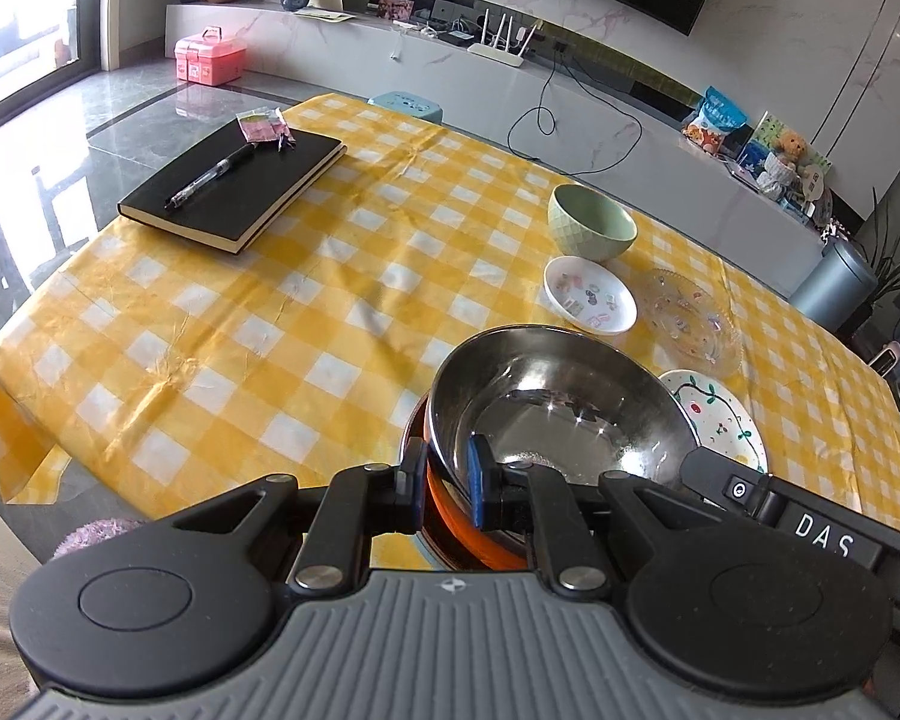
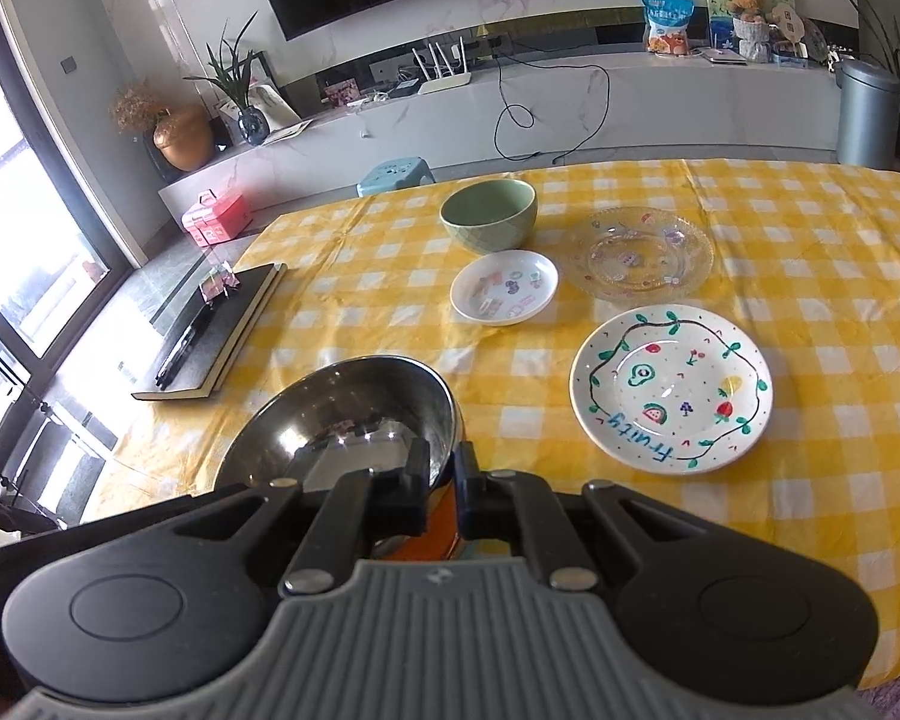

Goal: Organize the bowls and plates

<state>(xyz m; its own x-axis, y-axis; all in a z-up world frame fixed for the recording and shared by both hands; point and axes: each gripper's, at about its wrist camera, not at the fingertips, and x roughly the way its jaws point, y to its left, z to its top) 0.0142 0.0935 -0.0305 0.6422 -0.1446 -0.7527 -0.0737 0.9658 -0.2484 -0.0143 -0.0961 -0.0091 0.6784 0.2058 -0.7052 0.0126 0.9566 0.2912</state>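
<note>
Lying at the far left of the surface [image 2: 810, 228], which is covered by a yellow-and-white checked cloth, a black notebook [image 2: 216, 336] carries a pen [image 1: 210, 178]. Nearer the front edge, a steel bowl [image 2: 342, 414] sits nested in an orange bowl [image 1: 450, 516]. The left hand-held gripper [image 1: 447, 480] is clamped on the near-left rim of this pair, one finger inside the steel bowl and one outside the orange wall. The right hand-held gripper [image 2: 442, 480] is likewise closed on the near-right rim, with one finger inside and one outside. Beyond the stack stands a green bowl [image 2: 489, 216], with a small white dish [image 2: 504, 287] just in front of it. To the right lie a clear glass plate [image 2: 645, 252] and, closer to the front, a white plate [image 2: 671, 387] painted with fruit and the word "Fruity".
</note>
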